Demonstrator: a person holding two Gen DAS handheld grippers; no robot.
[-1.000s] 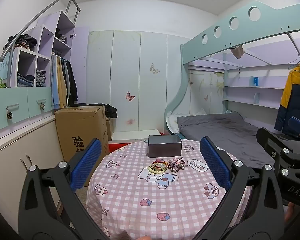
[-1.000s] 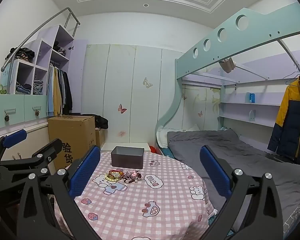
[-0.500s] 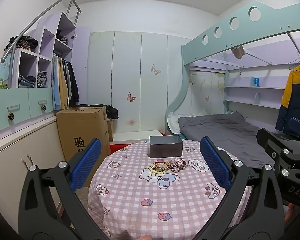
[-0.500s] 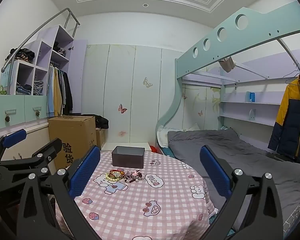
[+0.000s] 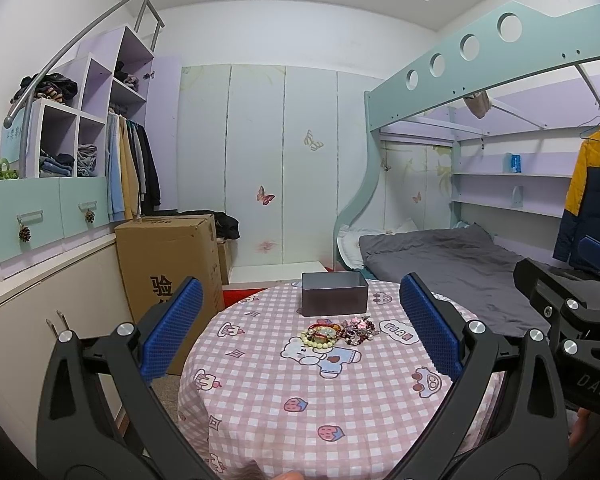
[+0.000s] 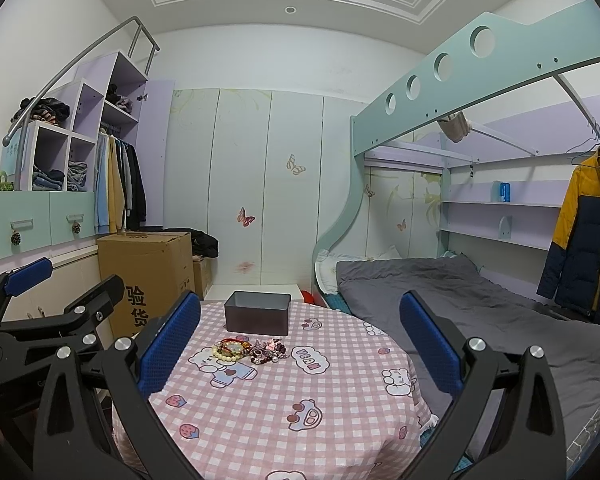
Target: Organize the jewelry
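Observation:
A small heap of jewelry (image 5: 339,332), with pale bead bracelets and dark sparkly pieces, lies on the round table with a pink checked cloth (image 5: 300,400). It also shows in the right wrist view (image 6: 249,350). An open dark grey box (image 5: 333,293) stands just behind it; it shows in the right wrist view too (image 6: 257,312). My left gripper (image 5: 300,332) is open and empty, held above the table's near side. My right gripper (image 6: 300,352) is open and empty, to the right of the left one.
A cardboard box (image 5: 168,260) stands on the floor left of the table, by low cabinets (image 5: 40,328). A bed with a grey cover (image 6: 480,304) lies right of the table under a bunk frame. Wardrobe doors (image 5: 260,168) close the back.
Both views have shifted a little to the right and slightly nearer the table. The jewelry and box have not moved. Both grippers stay open.

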